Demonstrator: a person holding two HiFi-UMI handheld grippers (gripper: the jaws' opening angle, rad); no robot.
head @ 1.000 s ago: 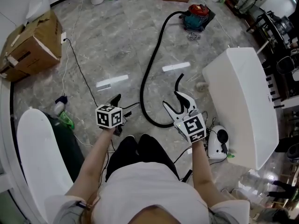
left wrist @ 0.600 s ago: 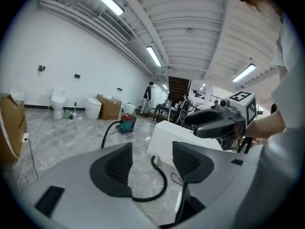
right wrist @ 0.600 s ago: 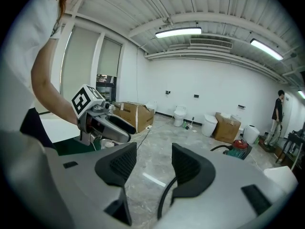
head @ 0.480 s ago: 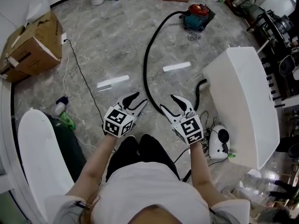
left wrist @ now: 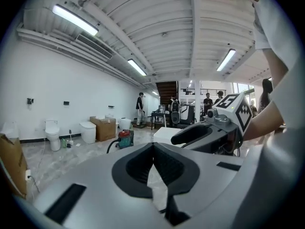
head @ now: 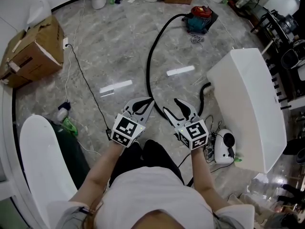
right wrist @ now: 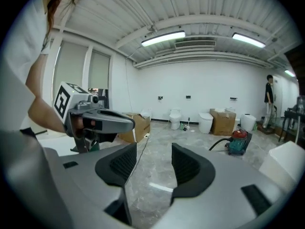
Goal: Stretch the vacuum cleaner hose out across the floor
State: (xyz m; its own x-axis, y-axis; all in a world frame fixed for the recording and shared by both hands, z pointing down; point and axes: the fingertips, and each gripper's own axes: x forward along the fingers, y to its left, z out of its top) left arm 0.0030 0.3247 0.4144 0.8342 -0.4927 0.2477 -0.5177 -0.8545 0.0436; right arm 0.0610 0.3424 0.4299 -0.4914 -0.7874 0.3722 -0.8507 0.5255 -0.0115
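Left claw (head: 147, 101) has just closed with nothing between its jaws, right claw (head: 171, 105) stands open and empty, both raised over the vacuum cleaner hose (head: 148, 70), seemingly preparing a grasp.

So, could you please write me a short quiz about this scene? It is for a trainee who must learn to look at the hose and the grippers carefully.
1. True or false: the right gripper has its fingers pressed together.
2. How does the black hose lie on the floor? A: in one straight line. B: in a long curve. C: coiled in a tight ring.
3. Fill in: the far end of the hose joins the red and teal ____.

Key
1. False: the fingers stand apart, with nothing between them.
2. B.
3. vacuum cleaner.
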